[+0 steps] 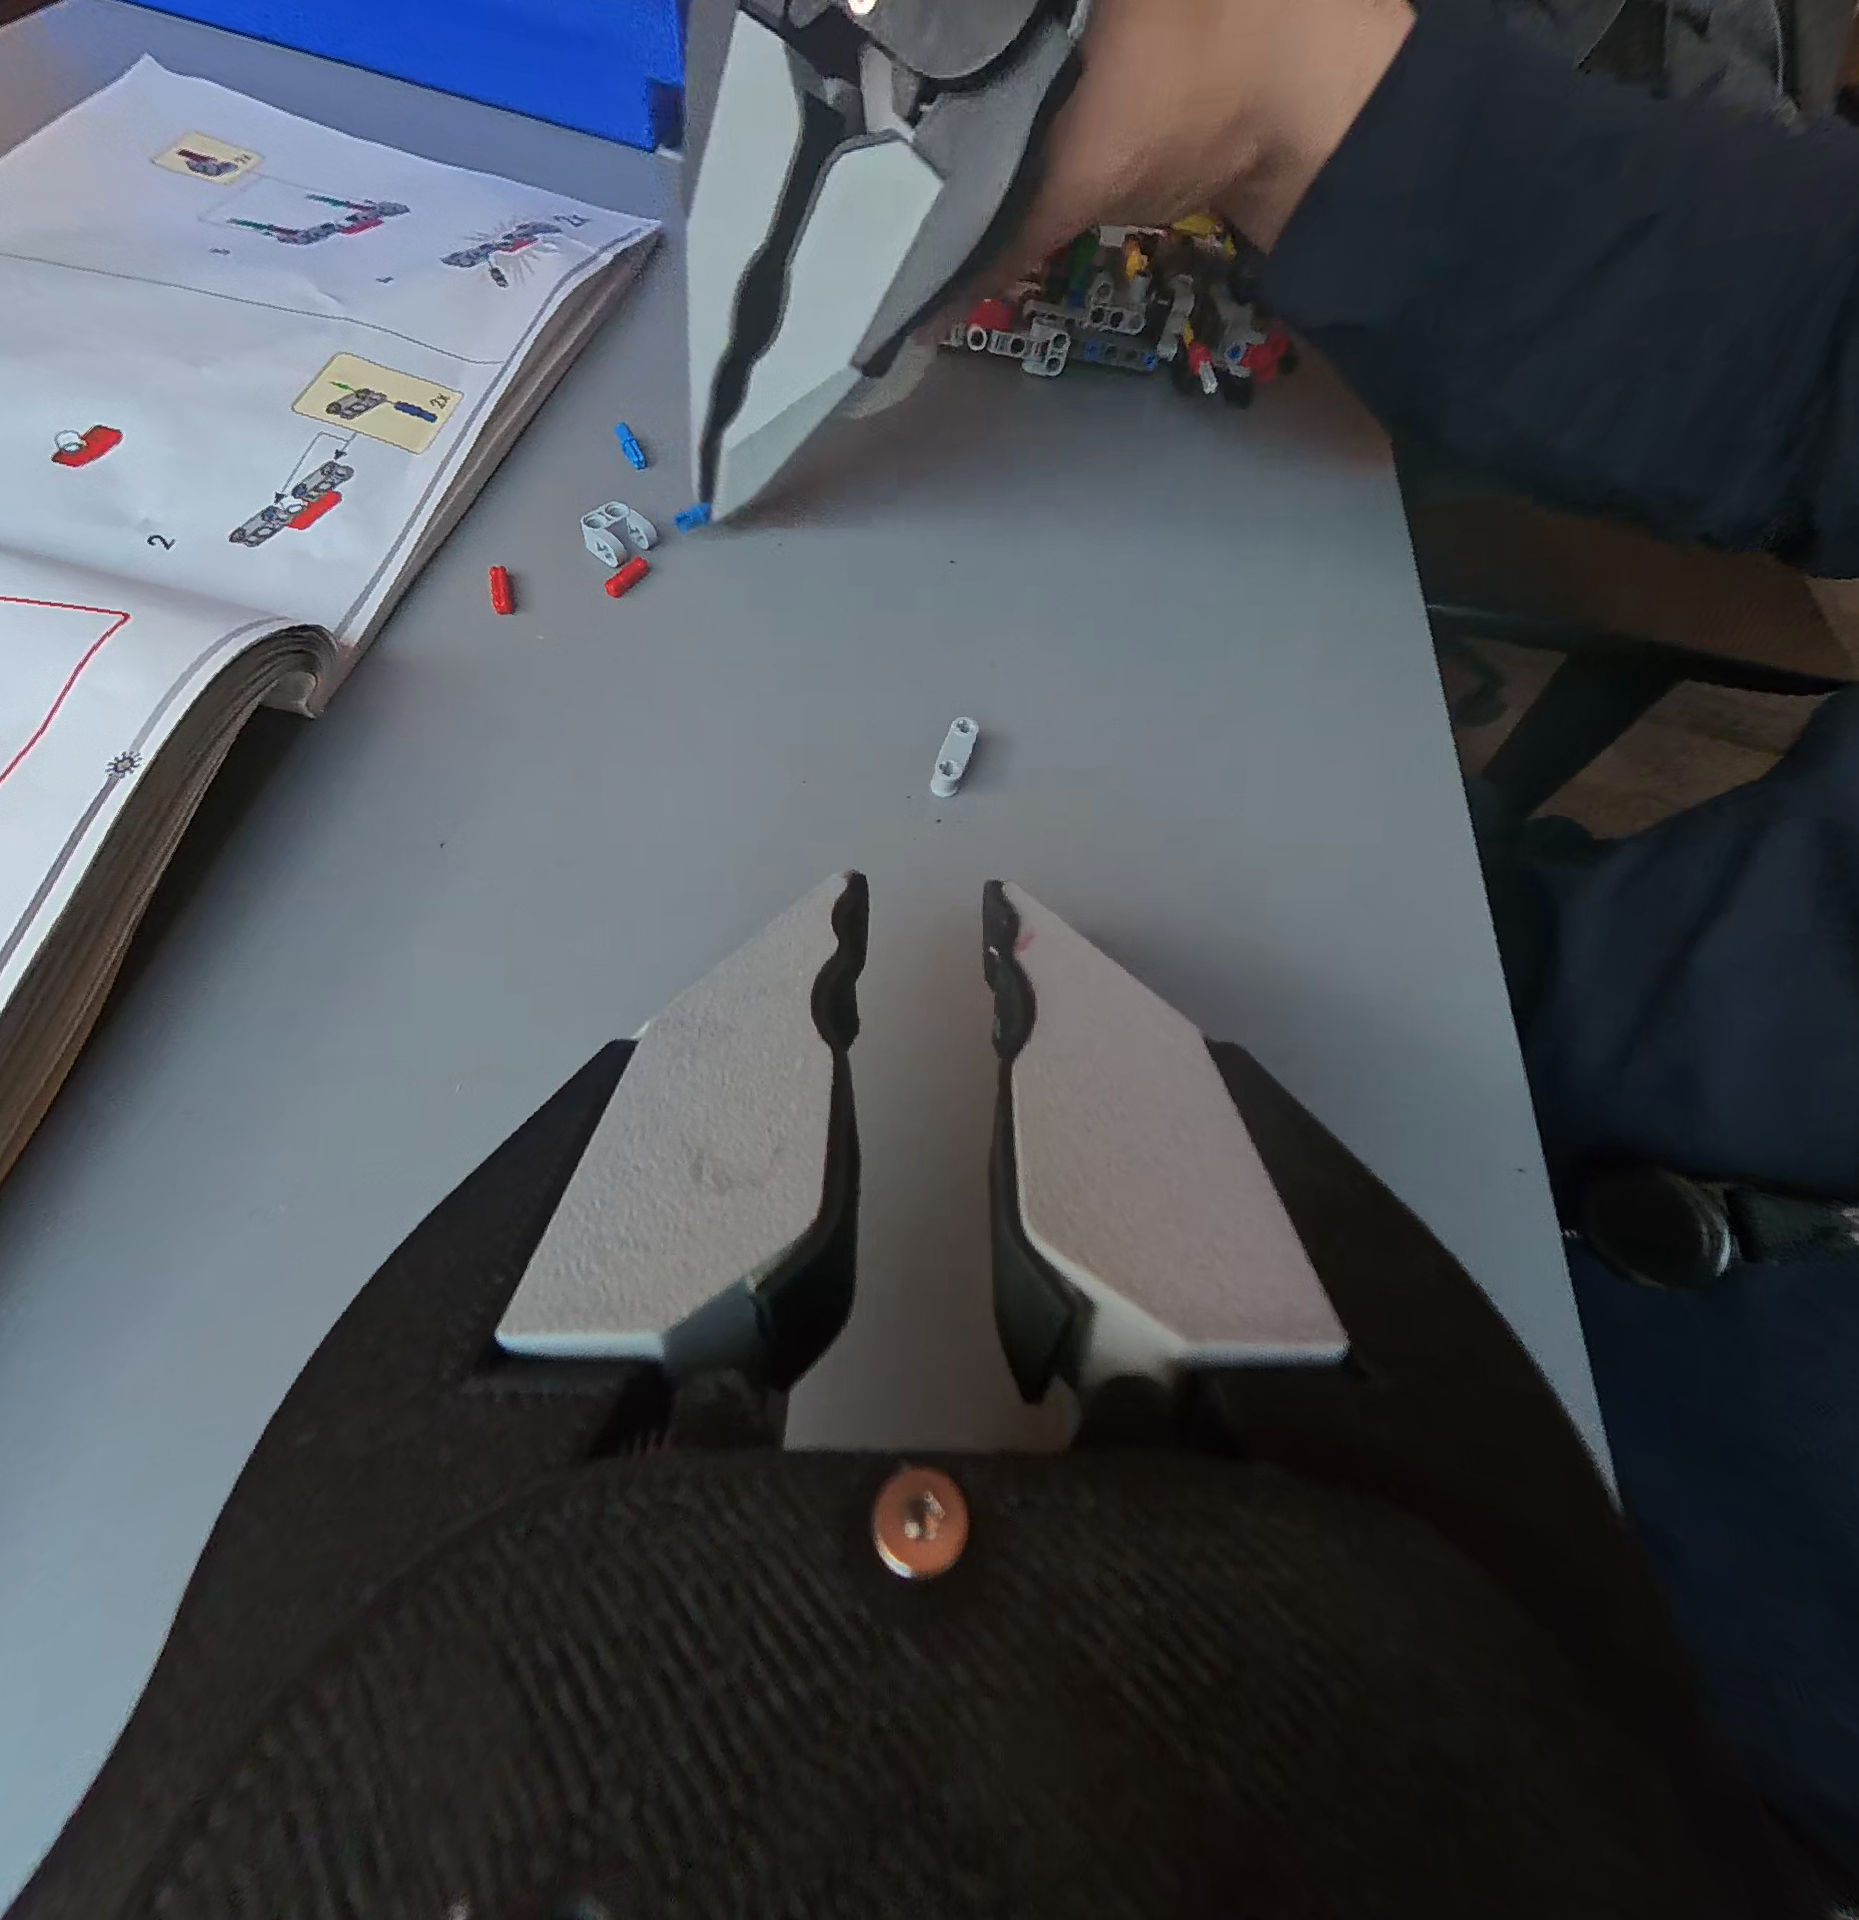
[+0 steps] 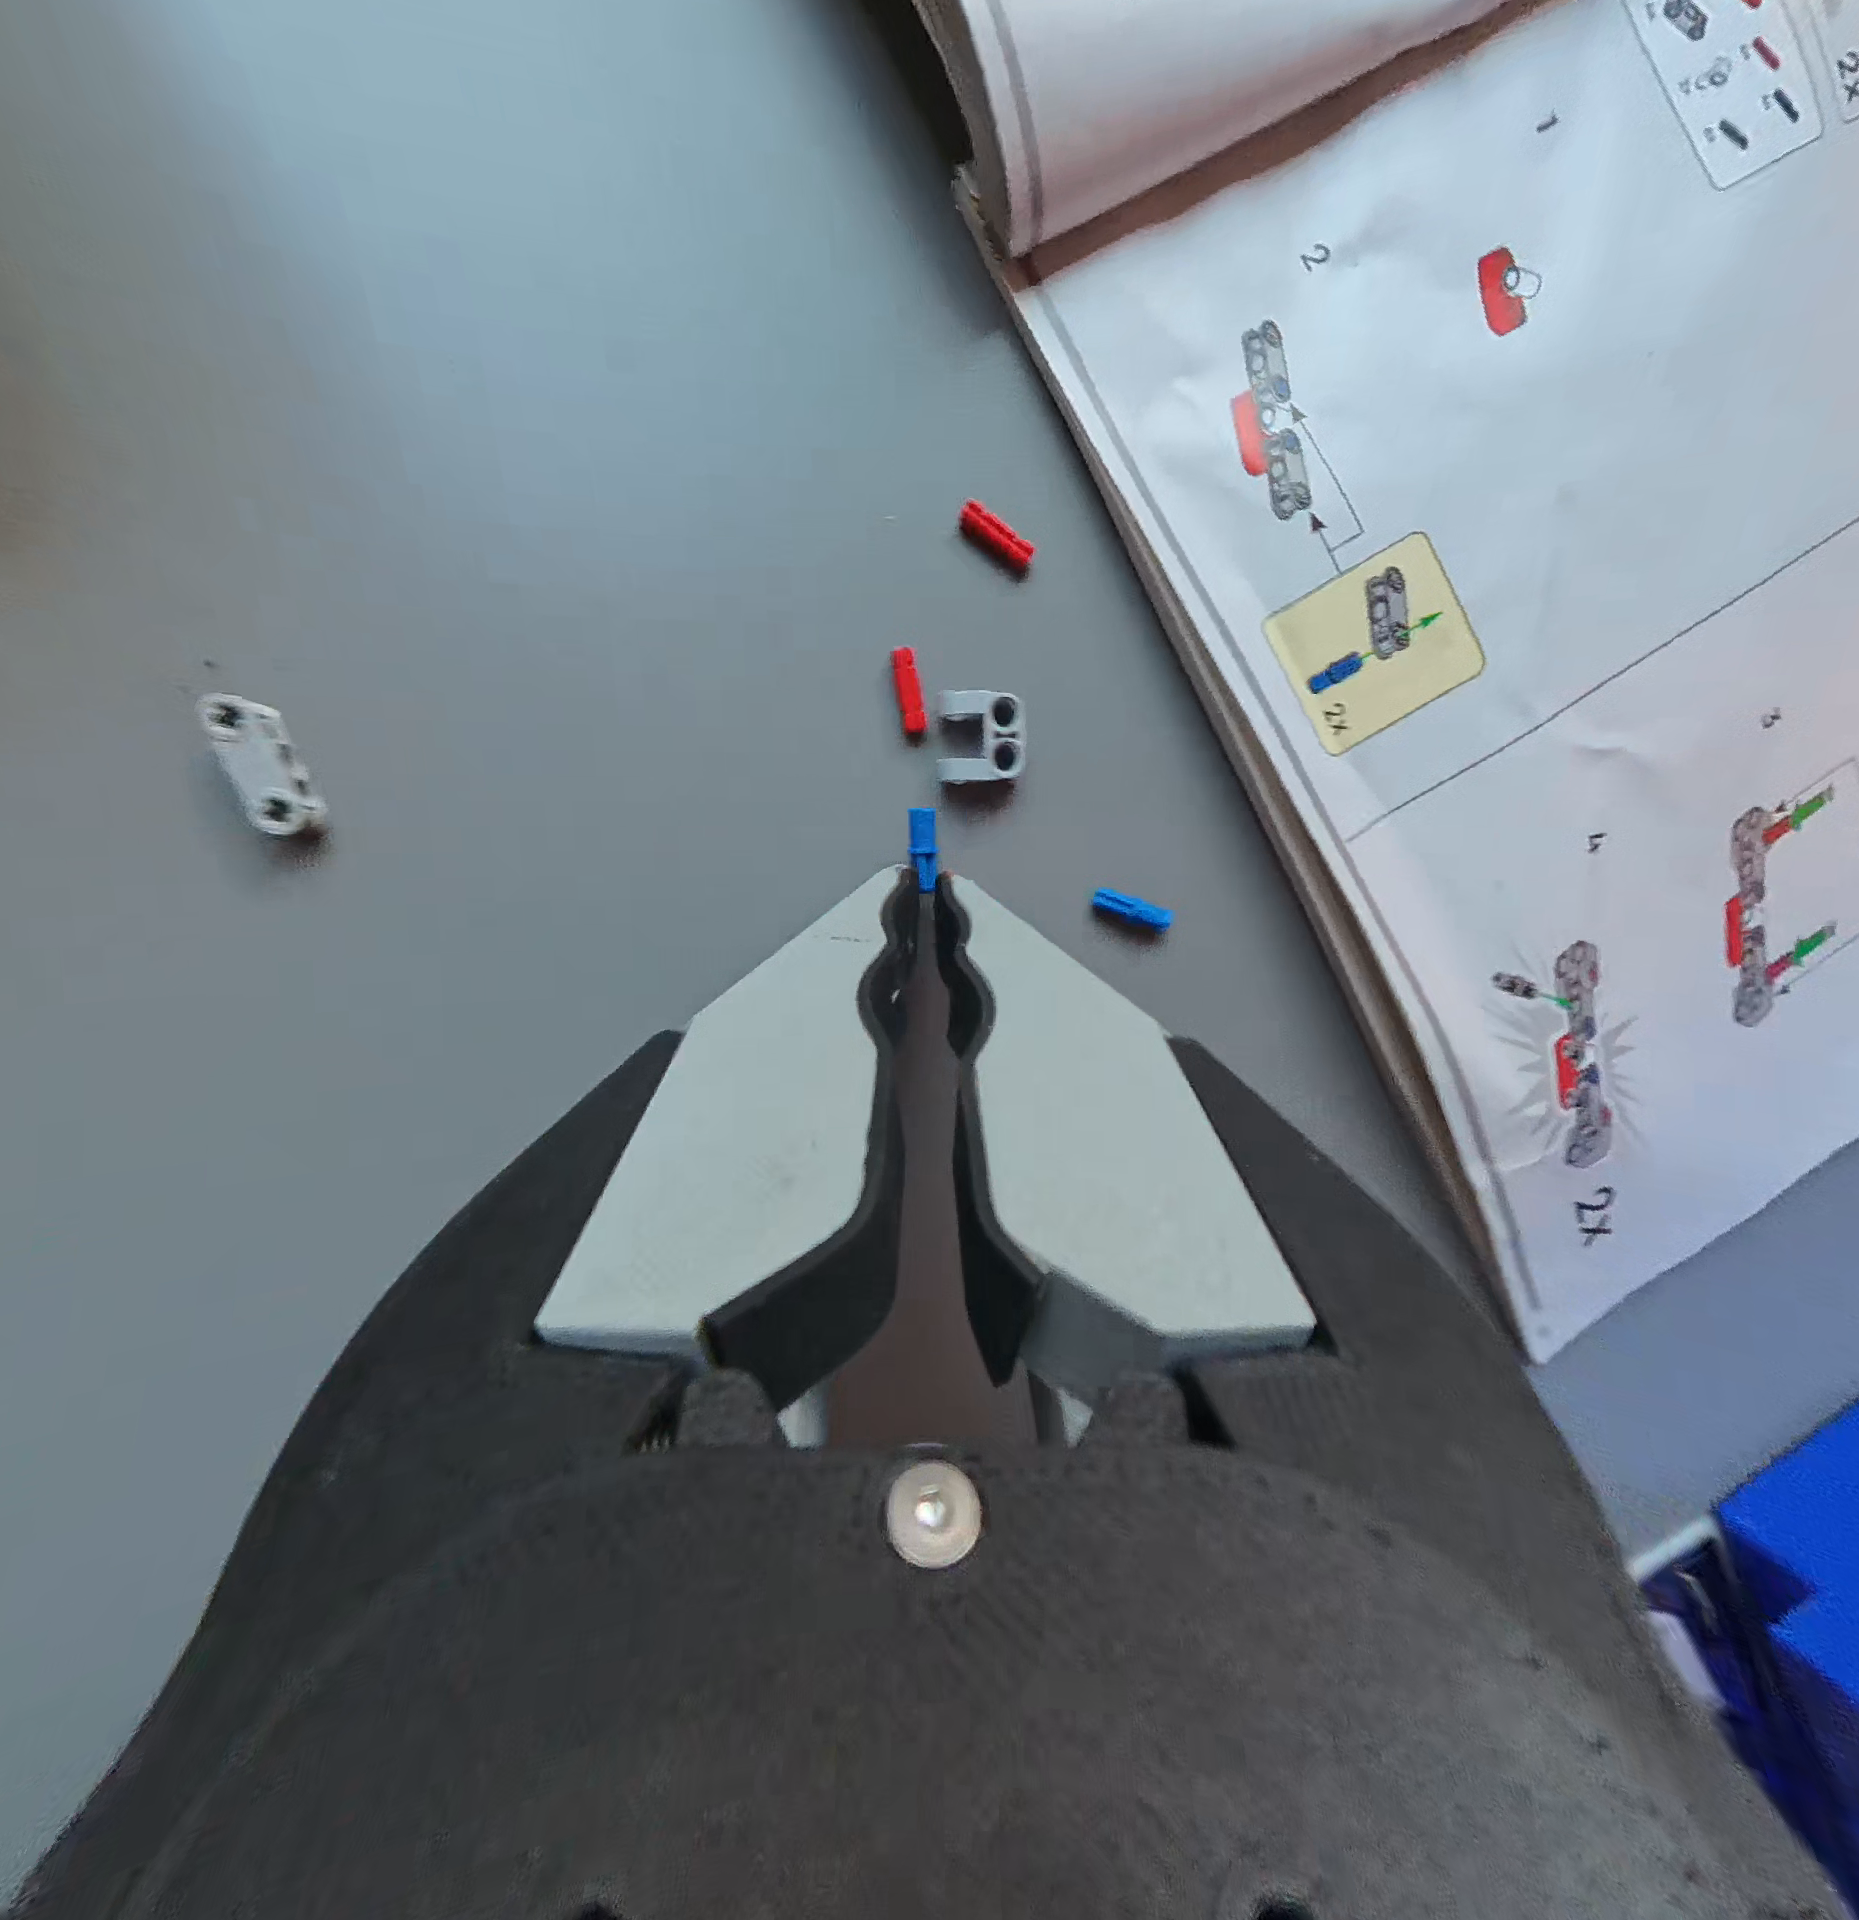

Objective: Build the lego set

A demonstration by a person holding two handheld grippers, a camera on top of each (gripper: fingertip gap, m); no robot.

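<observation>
1. Right gripper (image 2: 922, 881): fingertips pinched onto one end of a blue pin (image 2: 921, 840), the pin's other end poking out ahead, low over the grey tabletop (image 2: 489, 416).
2. Just beyond the pin: grey forked connector (image 2: 982, 738), red pin (image 2: 907, 690) beside it; second red pin (image 2: 996, 535) farther on, second blue pin (image 2: 1131, 909) off to the right.
3. Open instruction booklet (image 2: 1527, 520) along the tabletop's edge near these pieces.
4. Left gripper (image 1: 925, 883): jaws partly apart, nothing between them, pointing at a small grey two-hole link (image 1: 954, 756) lying just ahead, not touching.
5. Heap of mixed pieces (image 1: 1133, 301) at the far edge.
</observation>
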